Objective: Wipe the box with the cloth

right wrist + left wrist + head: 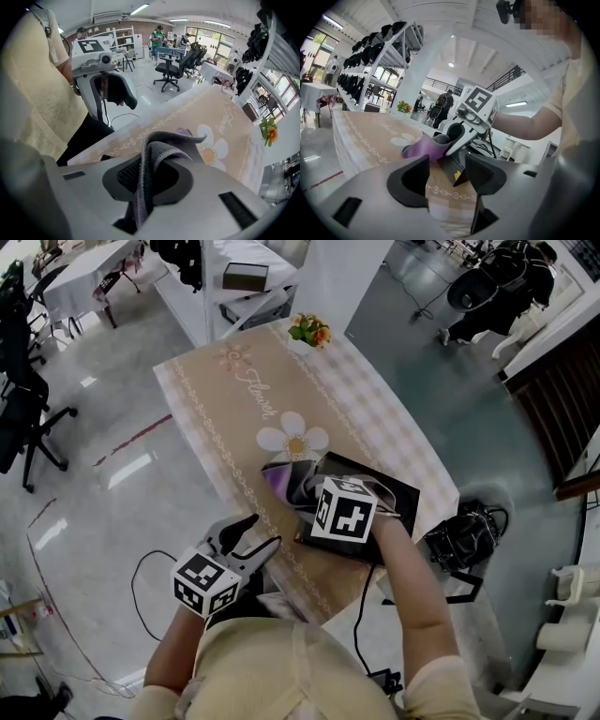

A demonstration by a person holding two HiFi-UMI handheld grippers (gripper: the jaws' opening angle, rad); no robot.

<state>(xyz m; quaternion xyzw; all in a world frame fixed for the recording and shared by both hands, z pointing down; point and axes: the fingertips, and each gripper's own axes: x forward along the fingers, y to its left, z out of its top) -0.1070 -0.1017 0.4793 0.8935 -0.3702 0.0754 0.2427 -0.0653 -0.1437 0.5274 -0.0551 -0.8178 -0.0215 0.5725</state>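
A flat black box (pixel 396 495) lies on the near right part of the beige tablecloth (pixel 234 409). My right gripper (pixel 307 495) is over the box's left end, shut on a purple-grey cloth (pixel 287 482) that bunches at the box's edge. In the right gripper view the cloth (pixel 161 150) is pinched between the jaws of the right gripper (pixel 150 176). My left gripper (pixel 246 538) is off the table's near left edge, open and empty. The left gripper view looks past the left gripper (pixel 447 171) to the cloth (pixel 423 150) and a corner of the box (pixel 457 169).
A small pot of flowers (pixel 310 331) stands at the table's far end. A black bag (pixel 465 534) sits on the floor right of the table. Office chairs (pixel 21 381) stand at the far left. A cable (pixel 141 589) runs over the floor near my left side.
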